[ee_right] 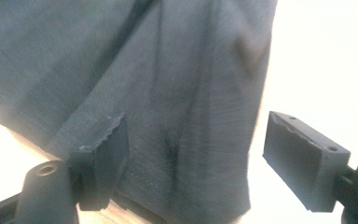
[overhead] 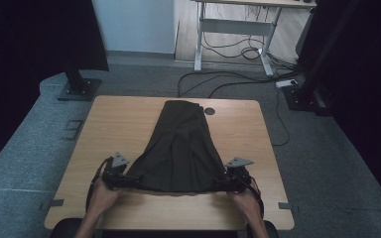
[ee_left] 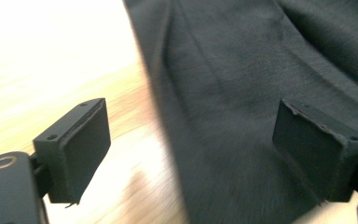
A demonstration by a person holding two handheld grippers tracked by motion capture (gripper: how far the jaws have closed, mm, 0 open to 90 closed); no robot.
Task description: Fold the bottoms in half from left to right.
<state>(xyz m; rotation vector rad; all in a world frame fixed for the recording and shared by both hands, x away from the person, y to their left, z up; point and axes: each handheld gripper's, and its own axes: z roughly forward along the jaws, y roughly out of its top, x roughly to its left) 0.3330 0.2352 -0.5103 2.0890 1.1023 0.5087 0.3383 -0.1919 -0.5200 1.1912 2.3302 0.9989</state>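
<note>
**Both grippers set at the near corners of the cloth**

Left gripper (overhead: 129,180) and right gripper (overhead: 223,184), jaws spread wide and empty, straddle the dark garment's (overhead: 181,148) near hem by the table's (overhead: 119,119) near edge, likely lining up to pinch. The garment tapers toward the far edge.

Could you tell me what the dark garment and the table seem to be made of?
Garment: apparently a woven cloth, matte dark olive or grey. The gripper views show a fine weave, soft folds and a stitched hem; the fibre cannot be told.
Table: looks like wood or a wood-look laminate, light tan with faint grain lines and a smooth, slightly glossy top. Which of the two cannot be told.
</note>
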